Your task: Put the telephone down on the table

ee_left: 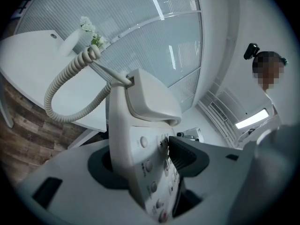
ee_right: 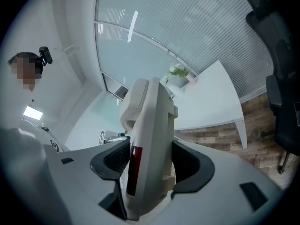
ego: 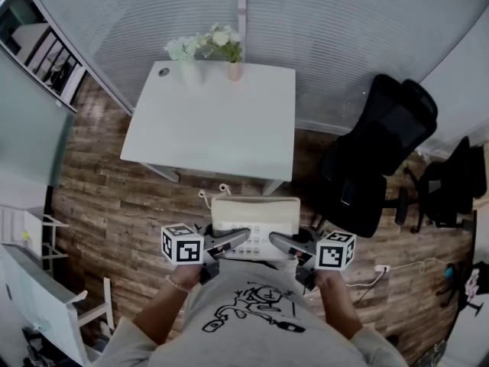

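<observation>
A cream telephone (ego: 254, 219) with its handset on the cradle hangs in front of my chest, over the wooden floor, short of the white table (ego: 210, 125). My left gripper (ego: 231, 242) is shut on its left side and my right gripper (ego: 284, 243) on its right side. In the left gripper view the keypad face of the telephone (ee_left: 140, 111) sits between the jaws of the left gripper (ee_left: 146, 159), and the coiled cord (ee_left: 60, 87) loops out to the left. The right gripper view has the telephone's (ee_right: 151, 121) narrow edge clamped in the right gripper (ee_right: 147, 162).
Flowers in small vases (ego: 208, 48) stand at the table's far edge by the blinds. A black office chair (ego: 380, 155) is right of the table, another (ego: 451, 180) further right. White shelving (ego: 38, 297) stands at lower left. A cable (ego: 382, 270) lies on the floor.
</observation>
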`<state>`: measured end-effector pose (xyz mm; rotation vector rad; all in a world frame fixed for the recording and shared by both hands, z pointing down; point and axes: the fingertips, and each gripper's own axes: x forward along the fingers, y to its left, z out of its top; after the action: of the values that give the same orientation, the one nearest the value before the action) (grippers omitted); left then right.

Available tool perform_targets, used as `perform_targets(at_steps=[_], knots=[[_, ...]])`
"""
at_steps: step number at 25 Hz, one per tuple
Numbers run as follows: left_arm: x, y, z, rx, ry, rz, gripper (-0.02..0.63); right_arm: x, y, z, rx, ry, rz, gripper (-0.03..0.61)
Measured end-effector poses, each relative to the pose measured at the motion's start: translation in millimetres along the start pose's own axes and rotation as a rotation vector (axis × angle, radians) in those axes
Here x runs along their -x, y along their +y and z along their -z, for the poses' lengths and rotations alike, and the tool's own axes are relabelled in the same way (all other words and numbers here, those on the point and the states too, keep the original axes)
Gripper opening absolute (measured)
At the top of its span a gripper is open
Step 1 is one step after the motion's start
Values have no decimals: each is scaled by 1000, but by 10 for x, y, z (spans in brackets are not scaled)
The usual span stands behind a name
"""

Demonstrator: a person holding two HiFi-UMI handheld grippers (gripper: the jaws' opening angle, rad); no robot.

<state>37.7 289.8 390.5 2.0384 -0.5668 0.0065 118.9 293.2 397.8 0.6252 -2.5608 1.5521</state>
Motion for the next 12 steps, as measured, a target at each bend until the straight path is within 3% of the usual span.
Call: perform_targets(at_steps=[12], knots=[[9, 303, -520, 6, -8, 20, 256, -382, -92, -456, -2, -10, 5, 287]])
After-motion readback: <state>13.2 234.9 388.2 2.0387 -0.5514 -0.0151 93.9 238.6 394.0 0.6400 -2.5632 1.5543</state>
